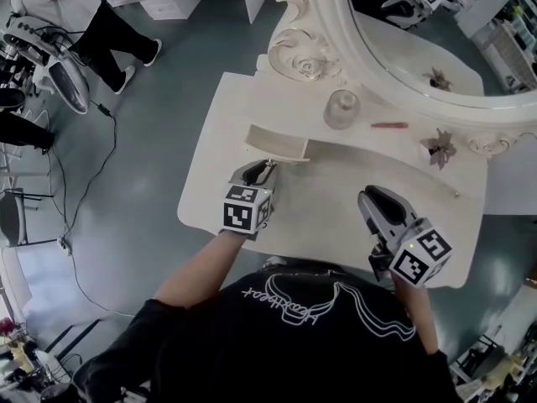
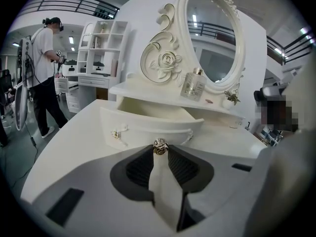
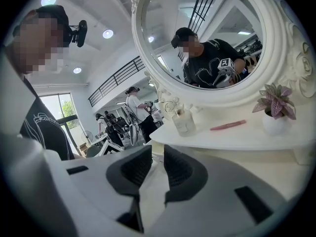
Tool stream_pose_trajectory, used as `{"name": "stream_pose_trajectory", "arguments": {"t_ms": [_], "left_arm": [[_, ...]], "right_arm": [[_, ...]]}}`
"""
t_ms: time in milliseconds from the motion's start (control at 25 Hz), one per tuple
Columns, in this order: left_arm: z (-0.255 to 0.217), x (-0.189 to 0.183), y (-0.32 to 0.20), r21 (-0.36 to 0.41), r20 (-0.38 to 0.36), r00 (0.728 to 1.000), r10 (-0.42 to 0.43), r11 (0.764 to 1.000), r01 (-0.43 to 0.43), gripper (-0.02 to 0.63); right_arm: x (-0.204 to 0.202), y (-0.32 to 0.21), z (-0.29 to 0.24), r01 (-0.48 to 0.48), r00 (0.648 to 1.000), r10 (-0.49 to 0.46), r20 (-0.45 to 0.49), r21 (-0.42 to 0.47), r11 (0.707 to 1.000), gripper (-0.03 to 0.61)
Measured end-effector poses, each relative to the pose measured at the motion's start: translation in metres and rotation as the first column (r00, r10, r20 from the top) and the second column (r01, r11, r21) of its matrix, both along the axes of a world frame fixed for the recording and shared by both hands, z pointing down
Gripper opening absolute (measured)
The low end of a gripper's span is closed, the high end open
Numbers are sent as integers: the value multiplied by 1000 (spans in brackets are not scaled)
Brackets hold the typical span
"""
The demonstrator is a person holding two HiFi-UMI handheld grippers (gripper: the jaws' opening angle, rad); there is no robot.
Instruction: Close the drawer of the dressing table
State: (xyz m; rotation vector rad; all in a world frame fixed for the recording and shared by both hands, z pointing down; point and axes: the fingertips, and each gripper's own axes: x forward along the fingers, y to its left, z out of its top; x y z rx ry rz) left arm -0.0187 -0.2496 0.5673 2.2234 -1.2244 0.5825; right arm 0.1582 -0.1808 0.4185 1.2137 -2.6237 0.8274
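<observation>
The white dressing table (image 1: 210, 183) has a small drawer (image 1: 277, 145) standing pulled out from under its raised shelf. In the left gripper view the drawer front (image 2: 148, 125) curves across the middle, with a round metal knob (image 2: 159, 145) at its centre. My left gripper (image 1: 262, 170) reaches to that front, and its jaws (image 2: 159, 149) are shut on the knob at their very tips. My right gripper (image 1: 371, 196) hovers over the table top to the right, apart from the drawer. Its jaws (image 3: 158, 157) stand narrowly open with nothing between them.
On the shelf stand a glass perfume bottle (image 1: 341, 109), a pink stick (image 1: 389, 125) and a small potted plant (image 1: 440, 147), under the oval mirror (image 1: 419, 40). A person (image 1: 92, 23) sits at the far left, with cables (image 1: 80, 191) on the floor.
</observation>
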Motion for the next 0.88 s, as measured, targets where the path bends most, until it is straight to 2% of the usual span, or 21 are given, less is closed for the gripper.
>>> {"name": "stream_pose_trajectory", "arguments": {"t_ms": [880], "left_arm": [[-5, 5, -19, 2, -15, 999, -36, 999, 36, 94]], "right_arm": [[8, -4, 7, -15, 1000, 16, 21, -13, 1000, 75]]}}
